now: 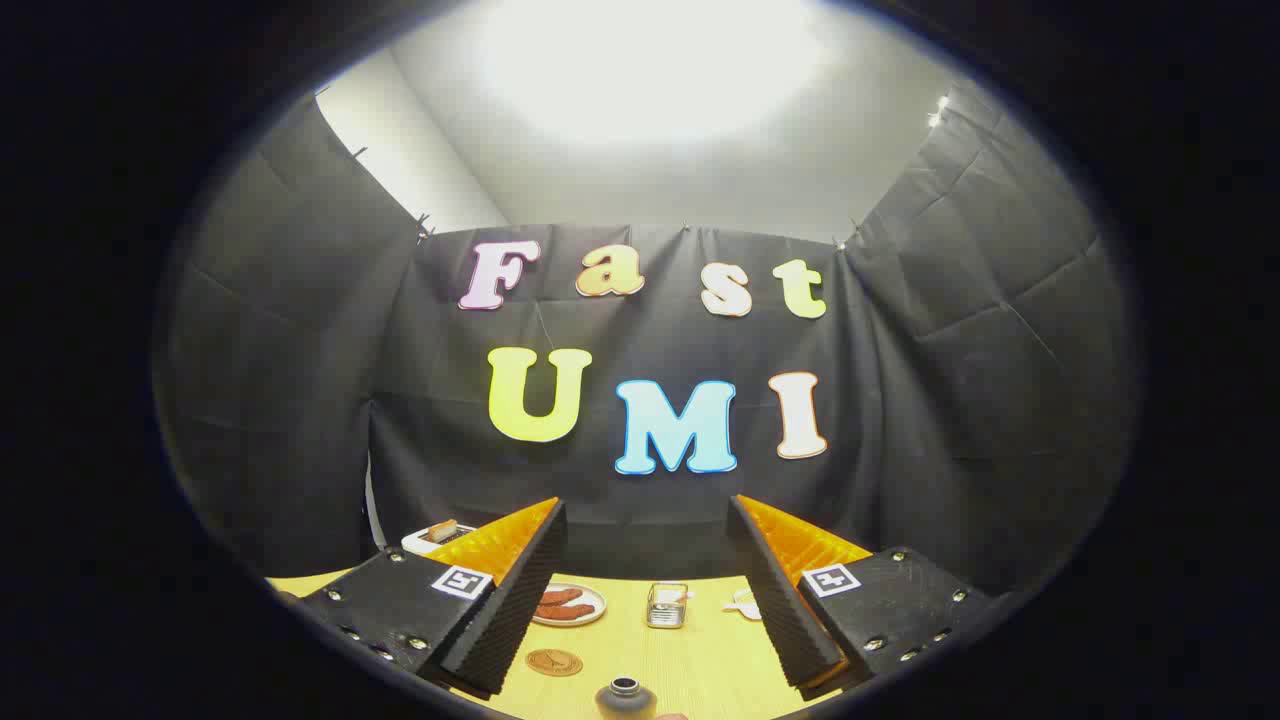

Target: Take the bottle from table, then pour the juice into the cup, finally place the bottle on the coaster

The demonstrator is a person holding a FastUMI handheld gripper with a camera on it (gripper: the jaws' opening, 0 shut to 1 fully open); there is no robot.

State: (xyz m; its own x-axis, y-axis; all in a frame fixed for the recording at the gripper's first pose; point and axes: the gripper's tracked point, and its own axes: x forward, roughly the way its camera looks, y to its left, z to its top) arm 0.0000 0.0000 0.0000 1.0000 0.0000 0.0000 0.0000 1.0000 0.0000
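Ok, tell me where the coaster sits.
The coaster lies on the table, just ahead of the bottle, below the sausage plate, between the open fingers.

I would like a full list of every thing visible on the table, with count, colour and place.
bottle: one, grey, between the jaws, nearest the camera
coaster: one, brown, round, beside the left finger
plate: one, white, with reddish food, beyond the coaster
cup: one, clear, beyond the bottle
white object: one, beside the right finger, unclear
toaster-like appliance: one, white, behind the left finger
table: one, yellow
gripper: one, jaws open, holding nothing
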